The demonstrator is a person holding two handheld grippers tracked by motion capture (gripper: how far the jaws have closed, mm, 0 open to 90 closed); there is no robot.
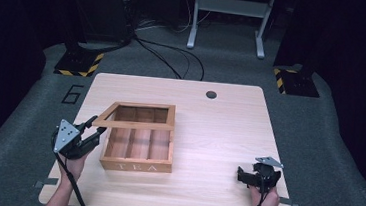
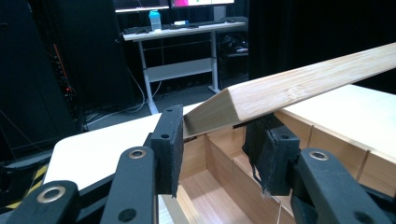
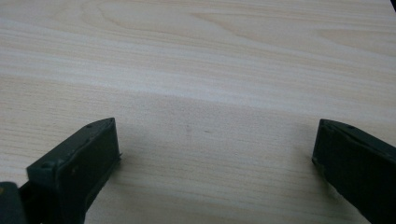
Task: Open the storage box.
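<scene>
Wooden tea box [image 1: 137, 151] sits left of centre on light wood table [image 1: 218, 136], "TEA" on its near front wall. Inside: dividers, compartments look bare as far as visible. Hinged lid [image 1: 137, 116], a frame w/ open or clear middle, is raised at the front, tilted up over the box.

L gripper [image 1: 95, 128] at box's left side, near the lid's front-left corner. In left gripper view the lid corner [image 2: 224, 109] lies between the two black pads [image 2: 170, 149], jaws apart on either side of it. Left pad looks to touch the corner's side; right pad sits just under/beside the lid's lower edge. Firm pinch or just contact: can't tell. Box interior [image 2: 219, 186] shows below, between jaws.

R gripper [image 1: 245, 174] well apart from box, near table's front-right, low over the table. Right gripper view: jaws spread wide, nothing between them but bare tabletop [image 3: 201, 93].

Background: floor cables [image 1: 170, 56], white desk frame [image 1: 228, 16], yellow-black striped bases [image 1: 79, 64].
</scene>
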